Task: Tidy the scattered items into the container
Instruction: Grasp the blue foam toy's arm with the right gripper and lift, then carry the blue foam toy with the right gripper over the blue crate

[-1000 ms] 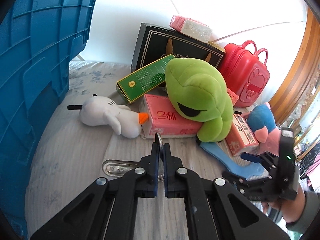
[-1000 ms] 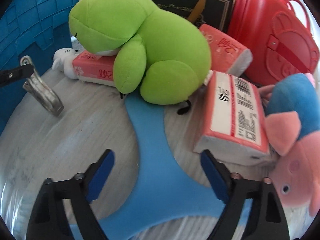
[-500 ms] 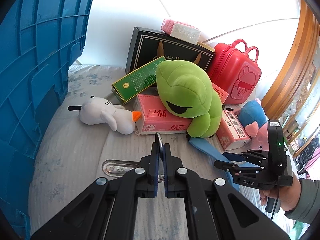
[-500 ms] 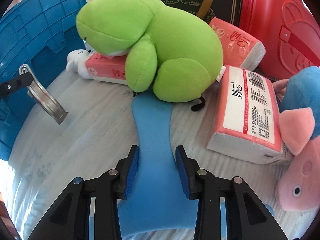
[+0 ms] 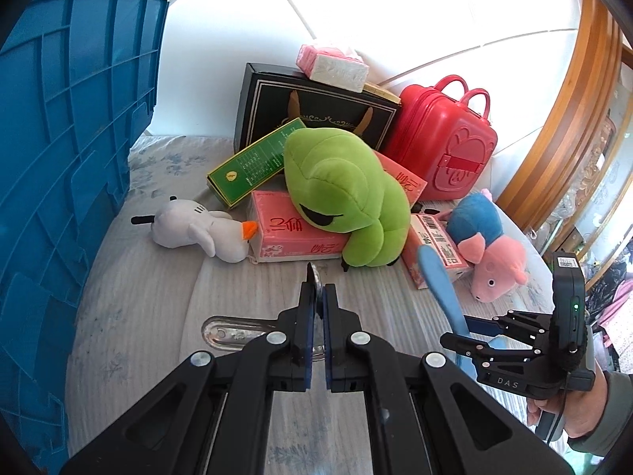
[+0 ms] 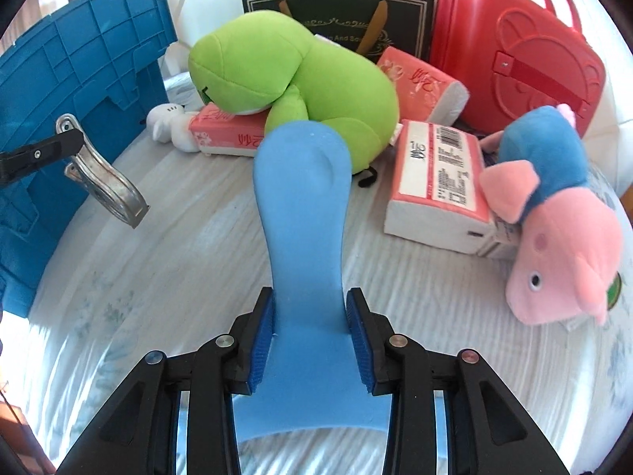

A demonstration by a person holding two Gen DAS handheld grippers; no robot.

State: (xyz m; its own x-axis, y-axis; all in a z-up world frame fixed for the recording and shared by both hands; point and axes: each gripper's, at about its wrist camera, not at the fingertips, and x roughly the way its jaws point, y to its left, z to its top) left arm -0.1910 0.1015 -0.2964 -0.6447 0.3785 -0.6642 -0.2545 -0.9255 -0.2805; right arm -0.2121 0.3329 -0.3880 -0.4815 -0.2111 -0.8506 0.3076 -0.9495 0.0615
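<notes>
My left gripper [image 5: 319, 297] is shut on a silver metal clip [image 5: 233, 330], held above the bed; the right wrist view shows the same clip [image 6: 107, 182] hanging at the left. My right gripper [image 6: 310, 332] is shut on the narrow neck of a flat blue plastic piece [image 6: 304, 198], whose rounded end is raised off the bedcover in front of the green frog plush [image 6: 292, 75]. In the left wrist view the right gripper [image 5: 467, 336] and the blue piece [image 5: 437, 281] are at the lower right. The blue crate [image 5: 71, 158] stands at the left.
On the bed lie a white duck plush [image 5: 198, 229], pink tissue packs [image 5: 292, 233], a pig plush [image 6: 554, 213], a green box [image 5: 253, 166], a black box [image 5: 316, 103] and a red case [image 5: 443, 138]. A person's hand [image 5: 569, 415] holds the right gripper.
The right gripper's jaws closed on the blue piece and lifted it off the bedcover. Both grippers drew back and up from the pile. The left gripper kept the clip.
</notes>
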